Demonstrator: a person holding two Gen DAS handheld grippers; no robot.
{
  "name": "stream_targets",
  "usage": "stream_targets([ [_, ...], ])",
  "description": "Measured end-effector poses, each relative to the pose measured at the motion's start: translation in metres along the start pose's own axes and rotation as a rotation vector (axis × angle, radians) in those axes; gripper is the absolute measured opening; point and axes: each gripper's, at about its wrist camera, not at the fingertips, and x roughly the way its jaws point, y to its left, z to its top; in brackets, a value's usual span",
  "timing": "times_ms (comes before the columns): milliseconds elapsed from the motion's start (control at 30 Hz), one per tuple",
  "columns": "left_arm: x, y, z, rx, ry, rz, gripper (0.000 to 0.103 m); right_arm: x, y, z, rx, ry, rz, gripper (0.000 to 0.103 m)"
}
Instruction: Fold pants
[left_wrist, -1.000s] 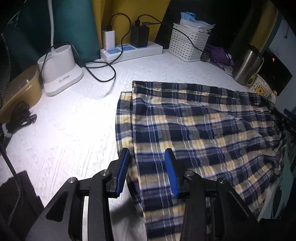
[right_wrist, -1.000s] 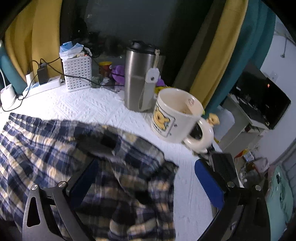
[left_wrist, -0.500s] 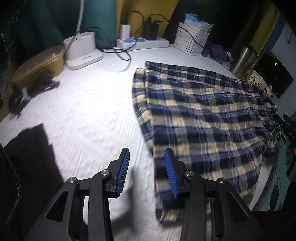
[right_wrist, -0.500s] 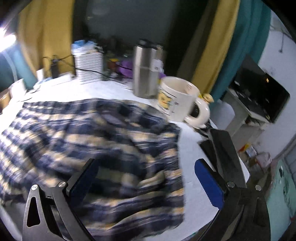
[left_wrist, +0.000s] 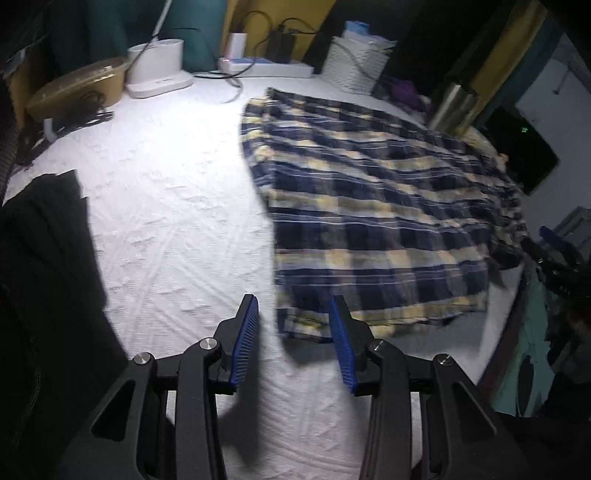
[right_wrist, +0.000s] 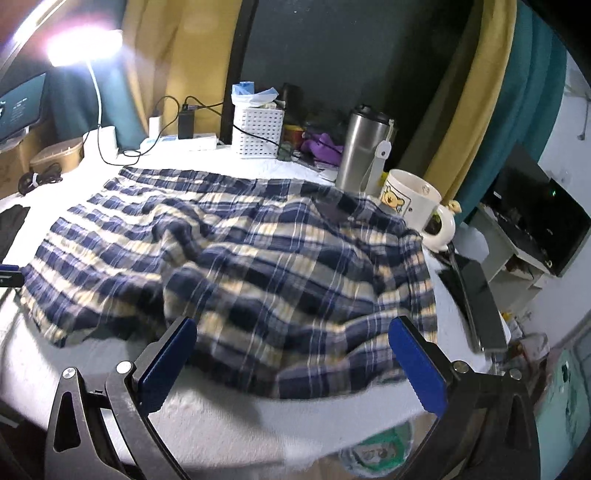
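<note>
Blue, white and yellow plaid pants (left_wrist: 373, 206) lie spread on the white-covered table (left_wrist: 177, 229), also in the right wrist view (right_wrist: 236, 254), rumpled at the right end. My left gripper (left_wrist: 293, 343) is open and empty, just short of the pants' near left corner. My right gripper (right_wrist: 291, 354) is wide open and empty, hovering above the table's front edge by the pants' near hem. The right gripper's blue pad shows at the far right of the left wrist view (left_wrist: 554, 238).
At the back stand a white lamp base (left_wrist: 159, 70), a power strip (left_wrist: 266, 66), a white basket (right_wrist: 258, 133), a steel tumbler (right_wrist: 365, 147) and a bear mug (right_wrist: 413, 203). A phone (right_wrist: 476, 295) lies right of the pants. Dark cloth (left_wrist: 40, 251) lies at left.
Both grippers have pulled back toward the table's near edge and away from the pants. More of the pants shows in both views. Both stay open.
</note>
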Motion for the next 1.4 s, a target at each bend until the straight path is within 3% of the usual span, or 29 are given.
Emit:
stream_targets([
  [133,0.001,-0.012,0.003,0.033,-0.022,-0.040,0.012,-0.009,-0.002,-0.004,0.004,-0.011,0.006,0.103],
  [233,-0.001,-0.017,0.009,0.033,-0.042,-0.044,0.005,-0.012,0.002,-0.005,-0.014,-0.024,0.020,0.103],
  [467,-0.030,-0.039,0.056,0.071,-0.170,-0.079,0.004,-0.002,-0.014,-0.005,0.033,-0.030,0.037,0.103],
  [667,-0.017,-0.087,0.111,0.184,-0.206,-0.114,0.004,0.012,-0.037,-0.004,0.090,-0.033,0.039,0.103],
  [733,-0.004,-0.102,0.123,0.216,-0.189,-0.125,0.004,0.016,-0.046,-0.004,0.111,-0.031,0.037,0.103],
  [867,0.036,-0.114,0.137,0.219,-0.068,-0.122,0.006,0.024,-0.060,-0.007,0.139,-0.020,0.030,0.103],
  [900,0.045,-0.113,0.137,0.203,-0.039,-0.121,0.012,0.026,-0.062,-0.008,0.142,-0.016,0.029,0.103],
  [933,0.049,-0.112,0.137,0.186,-0.019,-0.125,0.032,0.029,-0.064,-0.009,0.145,-0.010,0.028,0.103],
  [967,0.052,-0.109,0.135,0.166,-0.002,-0.139,0.045,0.030,-0.066,-0.009,0.148,-0.008,0.028,0.103],
  [1000,0.052,-0.107,0.133,0.152,0.000,-0.158,0.071,0.032,-0.067,-0.009,0.151,-0.006,0.029,0.103],
  [1033,0.049,-0.105,0.130,0.142,-0.009,-0.178,0.081,0.033,-0.067,-0.010,0.150,-0.004,0.030,0.103],
  [1233,0.015,-0.079,0.115,0.087,-0.067,-0.112,0.081,0.036,-0.057,-0.005,0.127,-0.010,0.047,0.103],
  [1400,0.000,-0.034,0.082,0.015,-0.056,0.020,0.081,0.034,-0.043,0.000,0.096,-0.018,0.055,0.103],
])
